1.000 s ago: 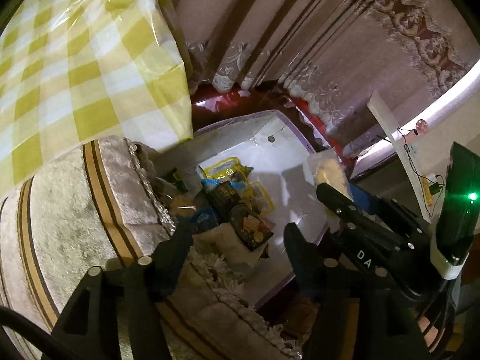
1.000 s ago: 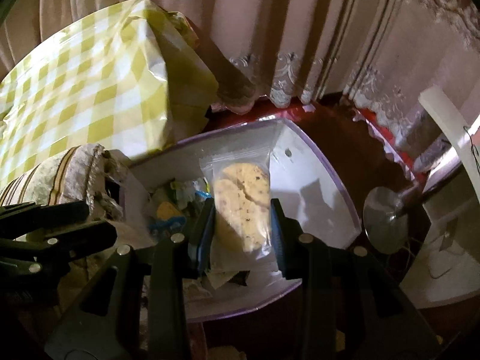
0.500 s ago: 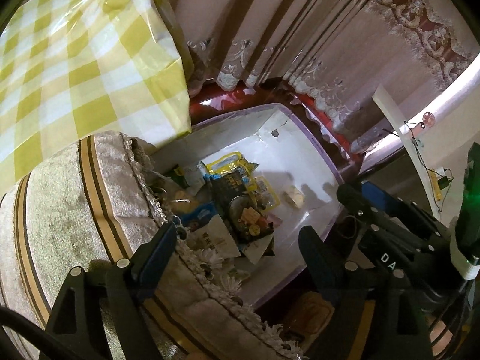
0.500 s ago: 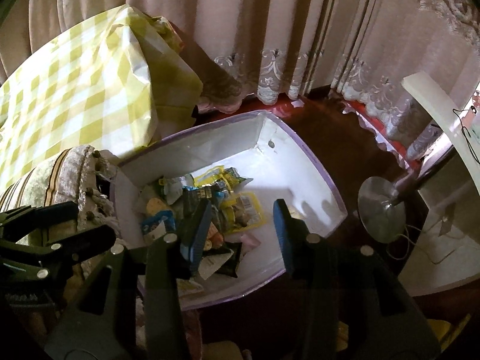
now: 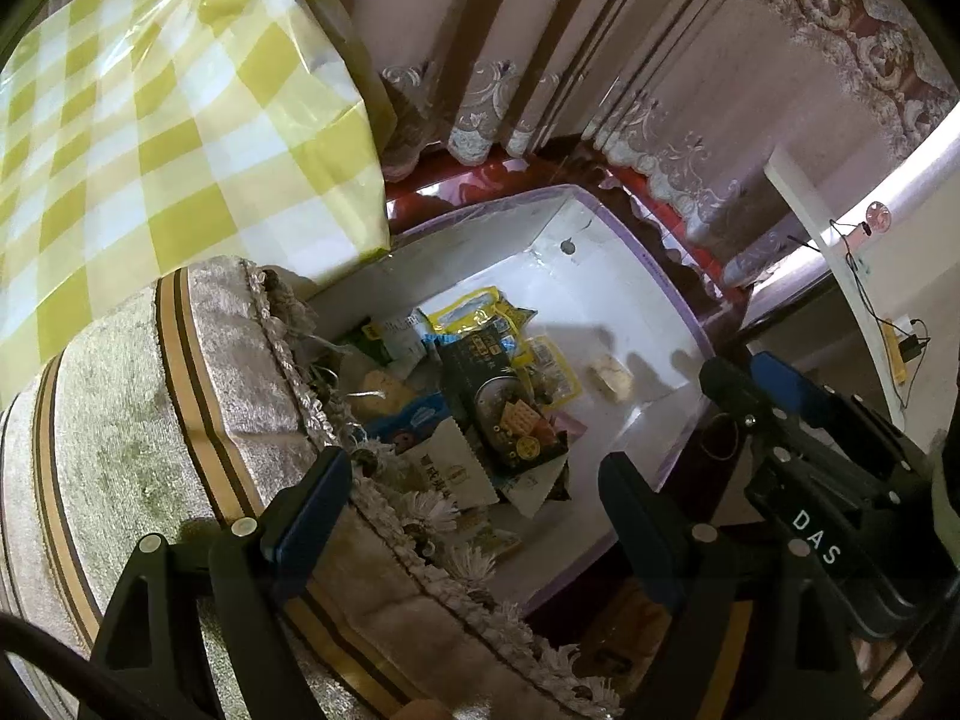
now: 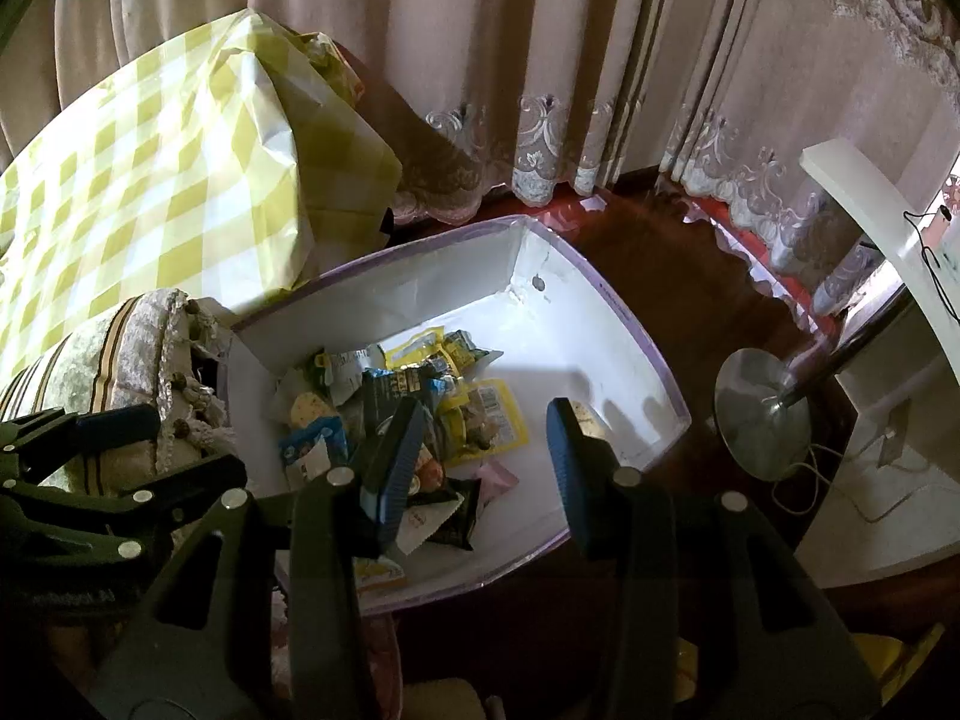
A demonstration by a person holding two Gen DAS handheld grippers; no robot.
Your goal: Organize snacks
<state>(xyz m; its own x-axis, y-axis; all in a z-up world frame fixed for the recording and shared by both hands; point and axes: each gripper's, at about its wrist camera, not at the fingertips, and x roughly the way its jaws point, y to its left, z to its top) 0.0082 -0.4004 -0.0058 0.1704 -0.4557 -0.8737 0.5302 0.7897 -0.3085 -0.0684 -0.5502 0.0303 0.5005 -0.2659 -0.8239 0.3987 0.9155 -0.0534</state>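
Both tools are spread and empty: left tool [image 5: 474,498], right tool [image 6: 480,450]. The white box [image 6: 636,336] is found straight ahead below both, and the lone cookie pack [image 5: 609,376] is lain nearer the right one.

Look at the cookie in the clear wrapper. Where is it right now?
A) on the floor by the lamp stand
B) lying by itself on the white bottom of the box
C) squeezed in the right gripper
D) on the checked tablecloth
B: the cookie lies alone on the bare white bottom of the box, apart from the snack pile, and the right gripper has nothing between its fingers.
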